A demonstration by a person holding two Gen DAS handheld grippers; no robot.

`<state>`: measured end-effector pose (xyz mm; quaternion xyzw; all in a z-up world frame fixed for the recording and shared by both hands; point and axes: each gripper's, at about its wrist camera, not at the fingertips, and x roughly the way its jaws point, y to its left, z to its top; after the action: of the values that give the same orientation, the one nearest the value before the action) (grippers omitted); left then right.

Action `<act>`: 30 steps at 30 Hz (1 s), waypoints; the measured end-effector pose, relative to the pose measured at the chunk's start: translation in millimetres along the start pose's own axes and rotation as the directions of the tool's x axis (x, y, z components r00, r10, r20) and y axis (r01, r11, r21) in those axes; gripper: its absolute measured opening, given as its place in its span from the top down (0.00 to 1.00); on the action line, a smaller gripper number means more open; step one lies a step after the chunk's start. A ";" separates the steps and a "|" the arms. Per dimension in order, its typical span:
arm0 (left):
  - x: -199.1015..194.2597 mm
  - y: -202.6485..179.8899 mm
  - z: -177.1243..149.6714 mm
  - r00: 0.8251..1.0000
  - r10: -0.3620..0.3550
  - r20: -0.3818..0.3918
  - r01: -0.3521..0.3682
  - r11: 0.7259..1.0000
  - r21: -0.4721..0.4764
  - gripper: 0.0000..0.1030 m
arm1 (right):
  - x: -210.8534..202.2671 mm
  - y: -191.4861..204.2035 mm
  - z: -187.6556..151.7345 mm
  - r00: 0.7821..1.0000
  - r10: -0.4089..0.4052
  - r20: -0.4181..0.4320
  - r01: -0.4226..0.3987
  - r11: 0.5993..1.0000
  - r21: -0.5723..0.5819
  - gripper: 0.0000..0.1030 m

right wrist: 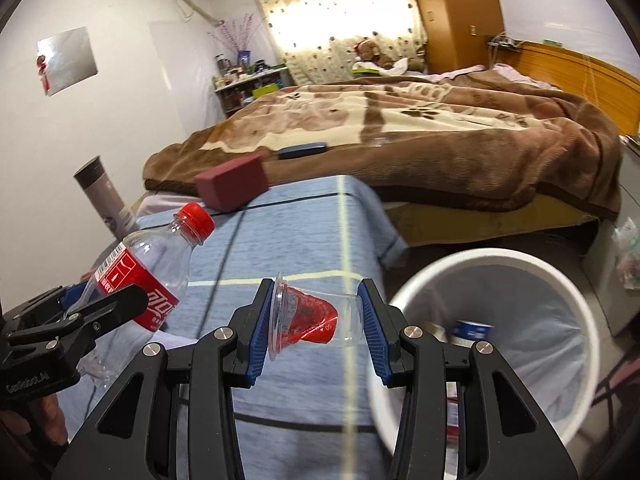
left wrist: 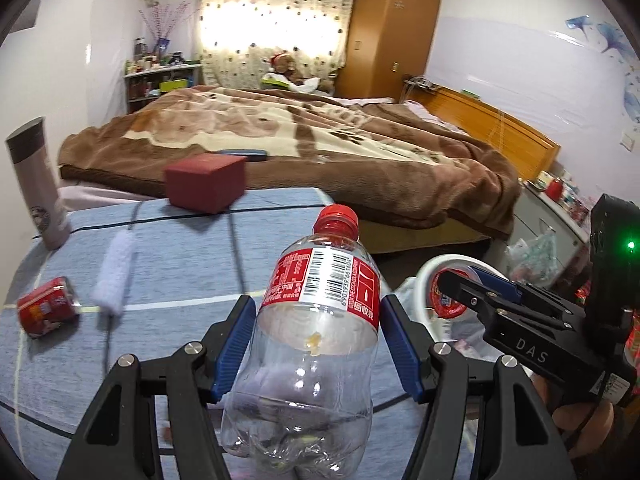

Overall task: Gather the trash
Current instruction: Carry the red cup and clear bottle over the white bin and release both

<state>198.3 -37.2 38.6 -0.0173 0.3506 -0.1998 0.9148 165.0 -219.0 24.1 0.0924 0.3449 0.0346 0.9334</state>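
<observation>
My left gripper (left wrist: 318,312) is shut on an empty clear plastic bottle (left wrist: 316,332) with a red cap and red label, held above the blue-covered table (left wrist: 180,280). The bottle also shows in the right wrist view (right wrist: 148,276). My right gripper (right wrist: 316,304) is shut on a clear plastic cup (right wrist: 308,316) with a red lid, held sideways next to the rim of a white trash bin (right wrist: 500,344). The bin holds a liner and some trash. A crushed red can (left wrist: 48,306) lies on the table at the left.
A dark red box (left wrist: 206,182), a grey thermos (left wrist: 38,184) and a white fluffy roll (left wrist: 114,276) stand on the table. A bed with a brown blanket (left wrist: 320,136) is behind it. A wardrobe (left wrist: 390,32) stands in the far corner.
</observation>
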 end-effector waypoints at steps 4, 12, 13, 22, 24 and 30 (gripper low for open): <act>9.5 -27.8 -1.3 0.999 -0.035 -0.016 0.035 0.999 0.030 0.36 | -7.6 -21.4 -2.4 0.999 -0.036 0.009 0.035 0.999 0.026 0.58; 29.5 -87.5 -6.3 0.993 -0.106 -0.049 0.110 0.990 0.085 0.36 | -21.4 -61.5 -12.8 0.994 -0.111 0.009 0.110 0.990 0.087 0.58; 32.3 -94.7 -6.8 0.992 -0.114 -0.053 0.118 0.989 0.093 0.36 | -21.7 -65.4 -12.8 0.993 -0.118 0.008 0.117 0.989 0.090 0.58; 54.9 -142.3 -16.0 0.981 -0.162 -0.106 0.175 0.976 0.129 0.36 | -25.8 -100.7 -24.2 0.980 -0.197 -0.027 0.199 0.972 0.122 0.58; 59.0 -150.6 -17.6 0.979 -0.166 -0.116 0.181 0.974 0.137 0.36 | -24.3 -106.1 -27.3 0.976 -0.214 -0.041 0.218 0.968 0.121 0.58; 73.2 -165.2 -19.0 0.978 -0.160 -0.137 0.180 0.972 0.148 0.36 | -20.9 -122.8 -35.0 0.971 -0.227 -0.073 0.235 0.962 0.139 0.58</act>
<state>177.0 -214.7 6.2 0.0383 0.3868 -0.3056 0.8692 126.4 -336.9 -12.8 0.1188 0.3811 -0.0972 0.9117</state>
